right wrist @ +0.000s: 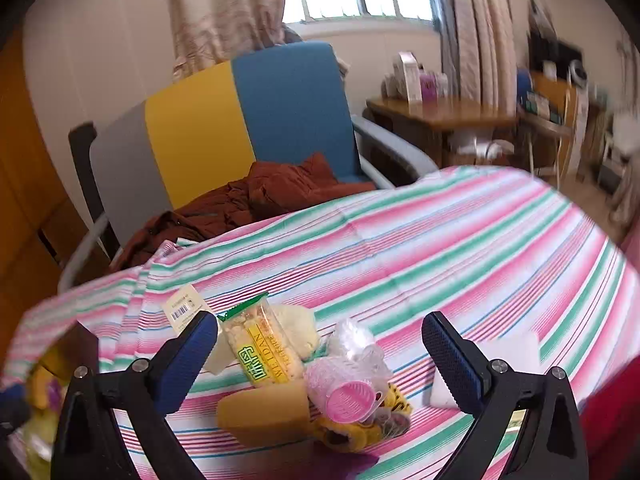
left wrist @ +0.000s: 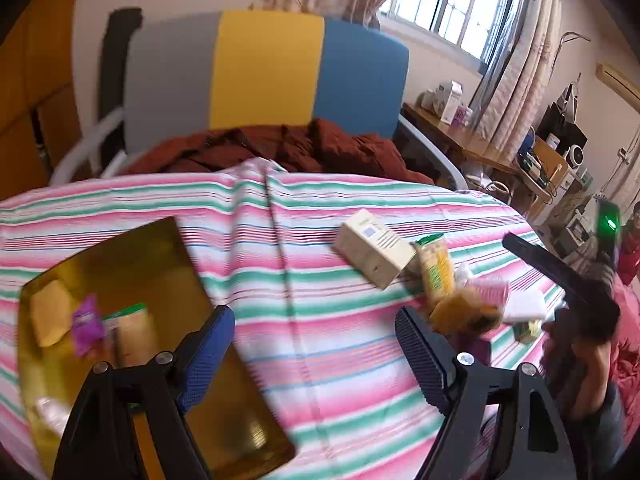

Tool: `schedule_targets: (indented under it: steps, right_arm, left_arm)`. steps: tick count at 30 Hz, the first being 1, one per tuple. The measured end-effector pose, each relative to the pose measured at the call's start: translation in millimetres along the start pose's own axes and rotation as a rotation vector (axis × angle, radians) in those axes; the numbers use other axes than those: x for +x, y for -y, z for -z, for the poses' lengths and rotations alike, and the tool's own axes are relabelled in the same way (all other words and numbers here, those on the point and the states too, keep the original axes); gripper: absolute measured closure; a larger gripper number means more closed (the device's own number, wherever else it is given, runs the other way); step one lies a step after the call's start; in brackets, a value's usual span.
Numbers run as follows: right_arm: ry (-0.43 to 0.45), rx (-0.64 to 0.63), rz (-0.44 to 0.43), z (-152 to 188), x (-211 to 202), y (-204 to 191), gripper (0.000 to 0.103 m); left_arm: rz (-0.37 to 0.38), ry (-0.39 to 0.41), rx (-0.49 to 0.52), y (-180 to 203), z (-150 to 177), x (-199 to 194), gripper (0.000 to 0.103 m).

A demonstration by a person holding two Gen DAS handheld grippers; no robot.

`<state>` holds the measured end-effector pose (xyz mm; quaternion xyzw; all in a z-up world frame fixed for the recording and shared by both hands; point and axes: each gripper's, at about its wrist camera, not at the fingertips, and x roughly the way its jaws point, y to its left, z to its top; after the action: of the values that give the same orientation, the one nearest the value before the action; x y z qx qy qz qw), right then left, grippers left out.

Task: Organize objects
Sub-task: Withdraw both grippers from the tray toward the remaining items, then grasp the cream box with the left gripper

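A: A bedroom-like room: a window with pale curtains, a grey, yellow and blue panelled chair (left wrist: 264, 68) with a rust-brown garment heaped on its seat, and in front of it a surface covered in pink, green and white striped cloth (left wrist: 320, 336).

B: How much of the sorting looks done?

A: Some. Toward the left edge of the cloth lies a shiny gold rectangular tray (left wrist: 168, 264), and it already holds a pale yellow block (left wrist: 50, 312), a small purple packet (left wrist: 85, 326) and a tan packet with a green top (left wrist: 130, 330).

B: And what is left?

A: A loose cluster toward the right edge: a cream cardboard box (left wrist: 372, 250), a clear snack packet with a yellow label and green top (right wrist: 260, 344), a yellow sponge block (right wrist: 262, 412), a clear bag holding pink plastic rollers (right wrist: 348, 380), a yellow patterned fabric piece (right wrist: 360, 432) beneath it, and a white flat pad (left wrist: 526, 304) near the edge. I'd judge it under halfway.

B: The grippers?

A: The left gripper (left wrist: 316, 344) hangs with jaws spread wide, empty, between tray and cluster. The right gripper (right wrist: 320, 352) is likewise spread, holding nothing, with the snack packet and roller bag lying between its blue pads.
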<state>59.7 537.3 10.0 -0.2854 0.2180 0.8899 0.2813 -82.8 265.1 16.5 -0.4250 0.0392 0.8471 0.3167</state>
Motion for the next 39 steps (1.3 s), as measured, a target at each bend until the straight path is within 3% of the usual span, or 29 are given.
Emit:
schedule_targets:
  steps: [7, 13, 19, 24, 25, 29, 32, 39]
  right_arm:
    - [-0.013, 0.043, -0.082, -2, -4, 6, 0.0]
    - [-0.024, 0.114, -0.124, -1, -4, 16, 0.0]
    - [-0.024, 0.156, -0.158, -2, -6, 22, 0.0]
    - [-0.026, 0.187, -0.158, -4, -5, 29, 0.0]
    - [-0.025, 0.19, -0.155, -4, -5, 29, 0.0]
    - [-0.02, 0.191, -0.143, -5, -5, 31, 0.0]
    - [-0.021, 0.211, -0.139, -5, -4, 36, 0.0]
    - [-0.042, 0.384, -0.169, -3, 4, 71, 0.0]
  left_arm:
    - [0.024, -0.124, -0.072, 27, -32, 85, 0.016]
    - [0.029, -0.175, -0.188, 42, -59, 143, 0.008]
    - [-0.029, -0.211, -0.229, 55, -78, 188, 0.005]
    - [-0.075, -0.269, -0.213, 60, -70, 213, 0.008]
    - [-0.084, -0.283, -0.201, 59, -67, 216, 0.019]
    - [-0.031, -0.29, -0.163, 50, -51, 207, 0.042]
    - [-0.013, -0.289, -0.106, 47, -41, 189, 0.049]
    - [-0.017, -0.279, 0.076, 53, 17, 135, 0.05]
